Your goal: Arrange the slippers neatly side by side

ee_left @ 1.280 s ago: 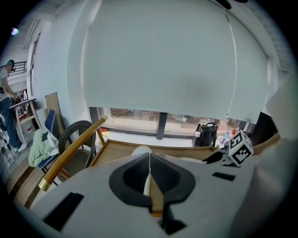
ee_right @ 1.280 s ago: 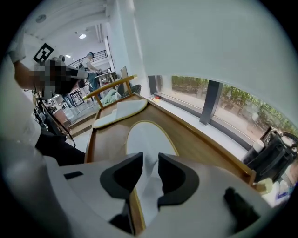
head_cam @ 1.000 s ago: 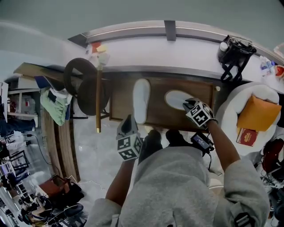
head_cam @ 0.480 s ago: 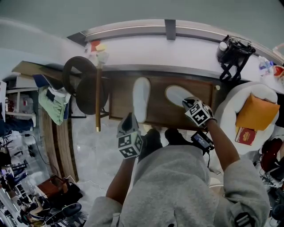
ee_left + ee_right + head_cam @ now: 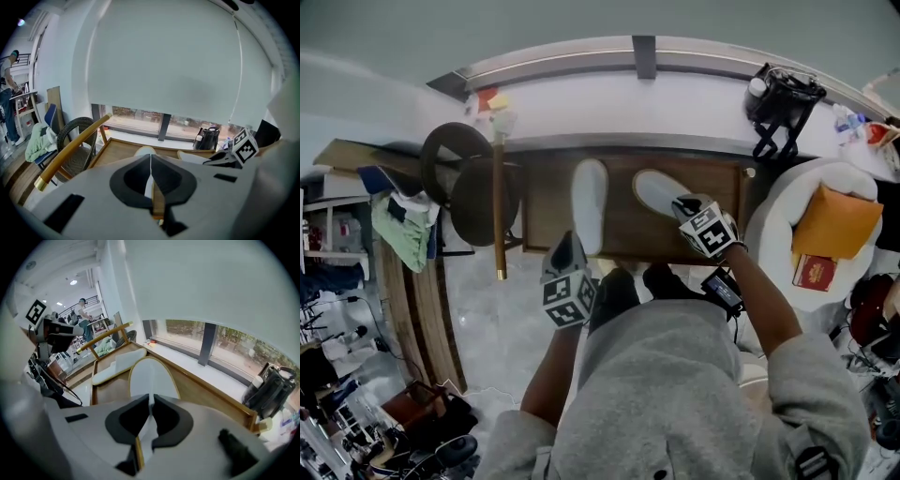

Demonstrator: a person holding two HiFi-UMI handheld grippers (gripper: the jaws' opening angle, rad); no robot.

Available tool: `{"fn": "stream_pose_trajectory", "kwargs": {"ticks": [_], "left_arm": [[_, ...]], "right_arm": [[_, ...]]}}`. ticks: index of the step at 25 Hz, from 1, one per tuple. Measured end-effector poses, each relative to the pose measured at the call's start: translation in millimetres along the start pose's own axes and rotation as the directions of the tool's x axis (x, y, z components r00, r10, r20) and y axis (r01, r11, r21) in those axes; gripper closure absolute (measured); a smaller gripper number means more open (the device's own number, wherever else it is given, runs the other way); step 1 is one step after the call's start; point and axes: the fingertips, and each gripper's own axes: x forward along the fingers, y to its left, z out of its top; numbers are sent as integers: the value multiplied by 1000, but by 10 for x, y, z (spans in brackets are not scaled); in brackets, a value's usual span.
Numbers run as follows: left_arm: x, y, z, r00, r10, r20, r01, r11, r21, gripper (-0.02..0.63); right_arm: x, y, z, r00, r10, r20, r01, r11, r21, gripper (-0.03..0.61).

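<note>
right tool (image 5: pixel 682 203) clamped on the near end of the right slipper (image 5: pixel 654 190), its thin white edge pinched between the jaws. that slipper lies slanted on the brown wooden worktop (image 5: pixel 717 183), with its far end leaning toward the left slipper (image 5: pixel 588 192). the left slipper lies straight, with a gap between the two. left tool (image 5: pixel 565 242) hangs at the worktop's front edge near the left slipper, jaws together on nothing.
</note>
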Motion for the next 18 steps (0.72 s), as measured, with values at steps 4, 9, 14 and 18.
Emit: {"fn": "stream_pose_trajectory", "kwargs": {"ticks": [4, 9, 14, 18], "left_arm": [[58, 9, 26, 999, -32, -5, 32, 999, -2, 595], [63, 61, 100, 997, -71, -1, 71, 997, 22, 595], [50, 208, 154, 995, -104, -13, 104, 994, 29, 595], [80, 355, 116, 992, -124, -29, 125, 992, 30, 595]], "right_arm": [[-33, 17, 83, 1000, -21, 17, 19, 997, 69, 541], [-92, 115, 152, 998, -59, 21, 56, 991, 126, 541], [-97, 295, 226, 995, -97, 8, 93, 976, 199, 541], [-41, 420, 263, 991, -137, -7, 134, 954, 267, 541]]}}
